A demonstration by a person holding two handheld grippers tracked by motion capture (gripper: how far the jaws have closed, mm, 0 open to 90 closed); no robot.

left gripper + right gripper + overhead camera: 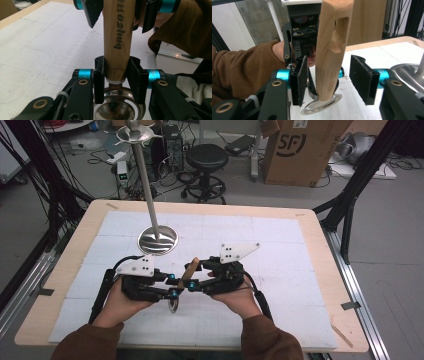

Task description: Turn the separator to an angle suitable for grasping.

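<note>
left tool (116, 75) clamped on wooden-handled steel strainer (117, 37), steadying it upright | right tool (334, 80) jaws apart around handle, no contact | steel rack stand (157, 240) at 12 o'clock

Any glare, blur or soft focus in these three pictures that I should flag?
High view: even light, mild glare on the metal stand base, slightly soft overall. Left gripper view: the wooden handle and its print are sharp, the metal ring below shows bright reflections, and the sleeve behind is dim. Right gripper view: the handle is crisp, the background soft, with a bright pane at upper left.
</note>
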